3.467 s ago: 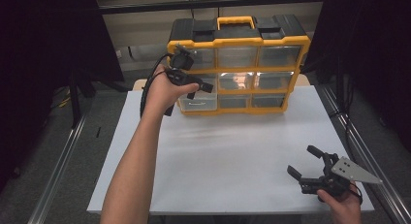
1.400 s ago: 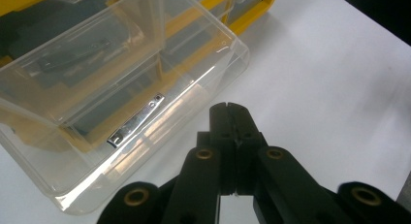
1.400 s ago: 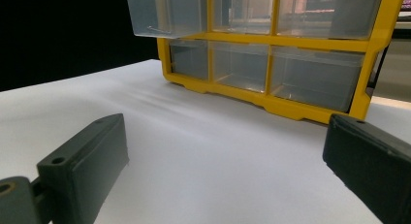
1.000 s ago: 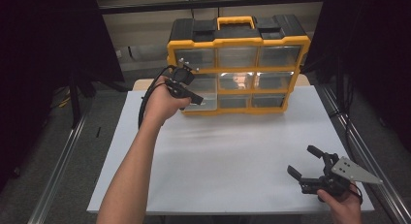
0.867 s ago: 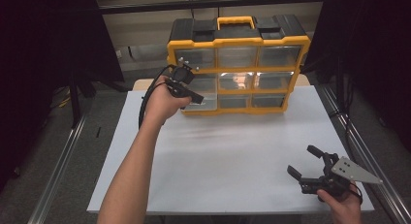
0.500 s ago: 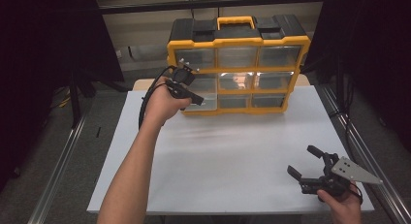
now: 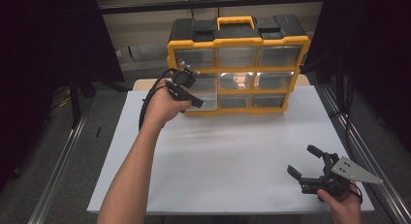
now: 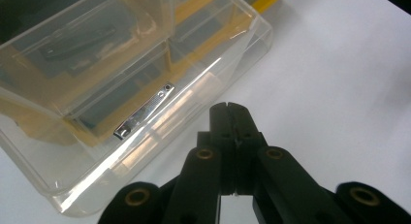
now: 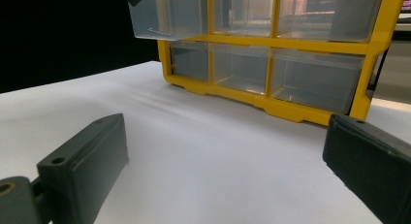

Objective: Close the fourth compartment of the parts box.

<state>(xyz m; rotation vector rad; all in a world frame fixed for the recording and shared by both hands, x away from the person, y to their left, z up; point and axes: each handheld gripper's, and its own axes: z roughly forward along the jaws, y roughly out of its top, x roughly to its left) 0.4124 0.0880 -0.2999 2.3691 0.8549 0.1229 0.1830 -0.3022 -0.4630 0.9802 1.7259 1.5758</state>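
Note:
A yellow and black organizer (image 7: 237, 64) with clear drawers stands at the back of the white table (image 7: 218, 161). Its middle-left drawer (image 7: 206, 97) is pulled partway out; it also shows as the drawer (image 9: 165, 15) in the right gripper view. My left gripper (image 7: 196, 102) hovers at that drawer's front. In the left gripper view its jaws (image 8: 228, 117) are pressed together with nothing between them. A small metal nail clipper (image 8: 144, 111) lies inside the clear drawer (image 8: 97, 64). My right gripper (image 7: 302, 159) rests at the table's front right with its jaws wide open, as the gripper (image 9: 225, 175) in its own view confirms.
The organizer's other drawers (image 9: 291, 83) are pushed in. Metal rails (image 7: 349, 136) run along both sides of the table, with dark curtains beyond. Bare white tabletop lies between the two grippers.
Since the oldest frame my left gripper has tipped downward and drawn slightly back from the organizer. Over the last second nothing has visibly moved.

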